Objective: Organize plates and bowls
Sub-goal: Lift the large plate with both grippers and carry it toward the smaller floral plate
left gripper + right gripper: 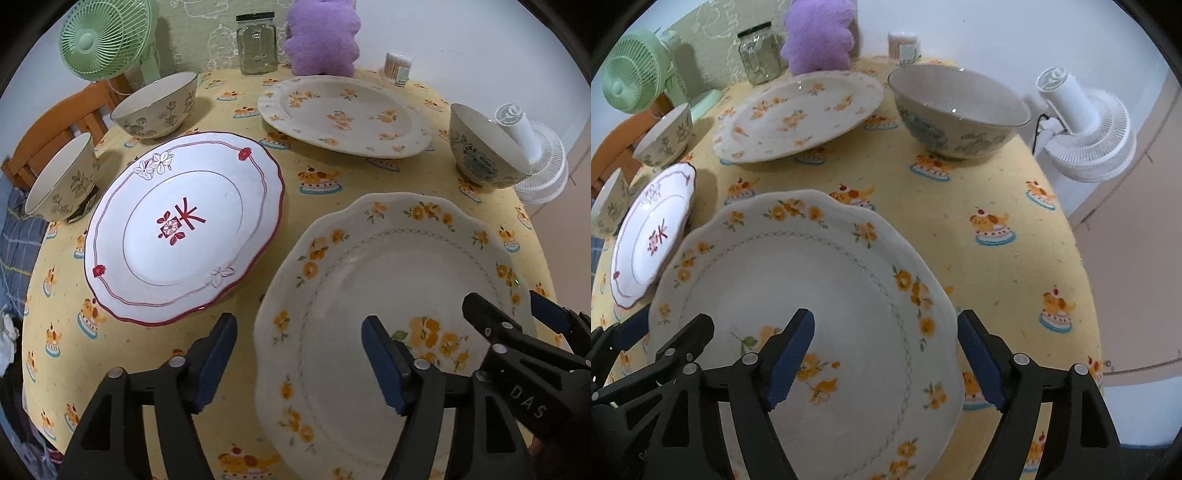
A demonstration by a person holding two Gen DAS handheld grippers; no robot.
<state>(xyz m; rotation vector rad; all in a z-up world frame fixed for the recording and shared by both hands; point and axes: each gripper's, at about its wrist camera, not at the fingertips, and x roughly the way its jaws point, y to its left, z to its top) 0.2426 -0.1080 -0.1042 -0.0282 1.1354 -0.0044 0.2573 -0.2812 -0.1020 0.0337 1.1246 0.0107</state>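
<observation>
A big cream plate with orange flowers [369, 280] [812, 280] lies nearest on the yellow tablecloth [314, 192]. My left gripper [299, 332] is open and straddles its left rim, pads clear of it. On the opposite rim my right gripper [886, 325] stands the same way, open. A red-rimmed white plate [184, 229] lies to the left and a second flowered plate [343, 114] at the back. Two floral bowls [159, 107] [62, 177] stand at the left, a third bowl [956, 110] at the right.
Along the back stand a green fan [107, 37], a glass jar [256, 44], a purple plush [321, 33] and a cotton swab tub [398, 66]. A white fan [1086, 125] is beyond the round table's right edge. A wooden chair [55, 125] is at the left.
</observation>
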